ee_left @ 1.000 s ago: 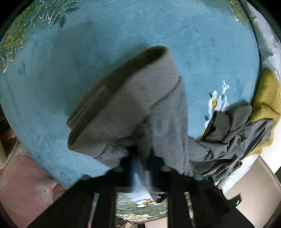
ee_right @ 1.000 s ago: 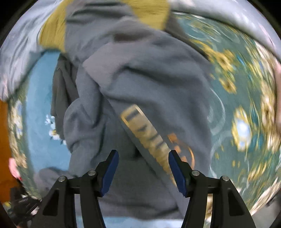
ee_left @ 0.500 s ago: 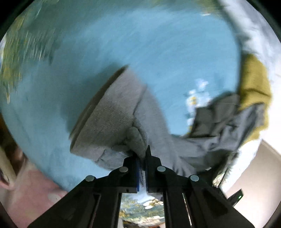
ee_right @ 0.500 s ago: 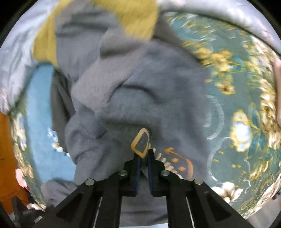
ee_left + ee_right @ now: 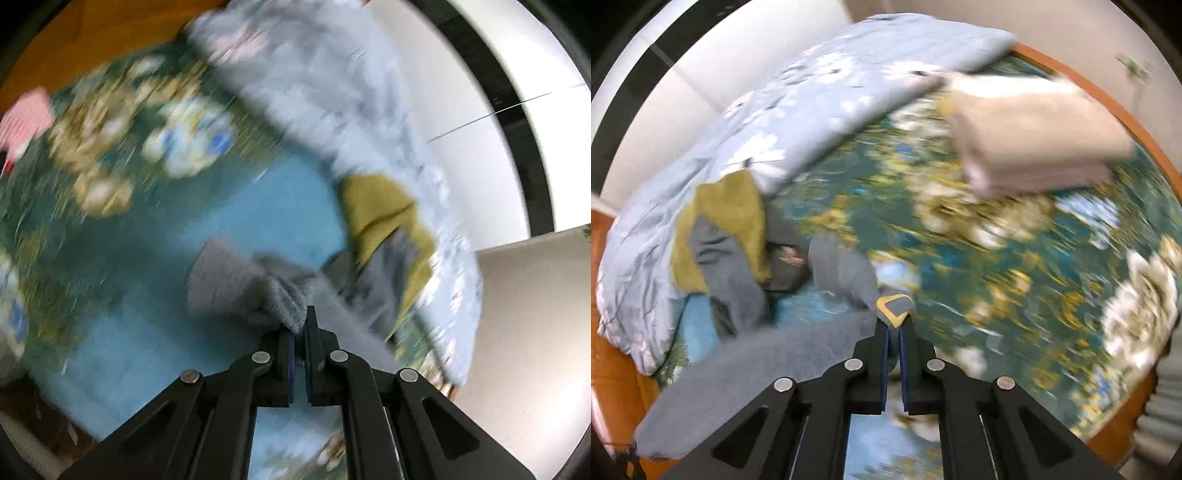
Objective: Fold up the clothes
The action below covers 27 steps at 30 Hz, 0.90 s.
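A grey fleece garment (image 5: 240,284) with a yellow print (image 5: 892,312) hangs between both grippers above the bed. My left gripper (image 5: 300,332) is shut on a bunched grey edge of it. My right gripper (image 5: 894,334) is shut on the part with the yellow print; grey cloth trails down to the left (image 5: 757,354). An olive-yellow garment (image 5: 380,210) and a darker grey one (image 5: 724,266) lie in a heap behind. Both views are motion-blurred.
The bed has a teal floral sheet (image 5: 1015,266) and a plain blue blanket (image 5: 266,214). A pale blue flowered duvet (image 5: 783,122) is bunched along the wall. A beige folded stack (image 5: 1030,136) sits at the far right. The bed frame (image 5: 613,380) is orange wood.
Both grippers have lifted and swung up, raising the grey garment off the bed. The right gripper, open a second ago, closed on the printed part.
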### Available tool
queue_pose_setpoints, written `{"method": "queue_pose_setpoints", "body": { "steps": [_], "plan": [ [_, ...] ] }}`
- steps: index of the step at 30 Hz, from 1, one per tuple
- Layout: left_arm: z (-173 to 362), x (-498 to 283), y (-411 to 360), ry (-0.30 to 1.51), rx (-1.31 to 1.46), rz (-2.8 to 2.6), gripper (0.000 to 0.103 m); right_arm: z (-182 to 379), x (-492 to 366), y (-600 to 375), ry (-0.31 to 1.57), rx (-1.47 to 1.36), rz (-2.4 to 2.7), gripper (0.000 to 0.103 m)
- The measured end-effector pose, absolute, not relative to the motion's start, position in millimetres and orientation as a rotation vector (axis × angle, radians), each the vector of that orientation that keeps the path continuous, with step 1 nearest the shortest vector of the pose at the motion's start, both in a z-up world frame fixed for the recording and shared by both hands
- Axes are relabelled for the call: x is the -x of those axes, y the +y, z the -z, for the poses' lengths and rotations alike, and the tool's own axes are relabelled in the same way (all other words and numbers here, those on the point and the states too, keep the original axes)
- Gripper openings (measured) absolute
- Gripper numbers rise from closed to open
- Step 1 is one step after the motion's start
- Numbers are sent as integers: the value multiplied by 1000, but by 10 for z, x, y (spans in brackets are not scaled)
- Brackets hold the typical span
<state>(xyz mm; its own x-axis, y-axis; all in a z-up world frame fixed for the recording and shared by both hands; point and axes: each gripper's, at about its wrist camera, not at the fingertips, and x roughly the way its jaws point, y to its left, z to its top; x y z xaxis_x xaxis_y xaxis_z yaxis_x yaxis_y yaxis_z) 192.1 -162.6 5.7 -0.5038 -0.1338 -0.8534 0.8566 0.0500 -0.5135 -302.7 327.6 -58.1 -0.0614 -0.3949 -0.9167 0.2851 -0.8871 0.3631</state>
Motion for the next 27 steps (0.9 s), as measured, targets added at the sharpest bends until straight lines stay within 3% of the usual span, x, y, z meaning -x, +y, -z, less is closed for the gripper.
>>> {"method": "queue_pose_setpoints", "body": {
  "steps": [6, 9, 15, 21, 24, 27],
  "plan": [
    [1262, -2368, -986, 1637, -1001, 1140, 4, 1513, 2678, 3776, -33, -2102, 1906, 5],
    [1573, -2440, -811, 1628, -1094, 992, 4, 1722, 2549, 3859, -73, -2183, 1857, 5],
    [1449, -2350, -912, 1553, -1082, 1096, 4, 1518, 2601, 3827, -142, -2059, 1896, 5],
    [1233, -2369, -987, 1544, -960, 1204, 4, 919, 2718, 3905, -245, -1749, 2015, 5],
    [1300, -2417, -867, 1487, -1058, 1188, 4, 1122, 2612, 3998, -189, -1789, 2007, 5],
    [1435, -2508, -777, 1465, -1113, 1114, 4, 1697, 2447, 4147, -215, -2006, 1910, 6]
  ]
}}
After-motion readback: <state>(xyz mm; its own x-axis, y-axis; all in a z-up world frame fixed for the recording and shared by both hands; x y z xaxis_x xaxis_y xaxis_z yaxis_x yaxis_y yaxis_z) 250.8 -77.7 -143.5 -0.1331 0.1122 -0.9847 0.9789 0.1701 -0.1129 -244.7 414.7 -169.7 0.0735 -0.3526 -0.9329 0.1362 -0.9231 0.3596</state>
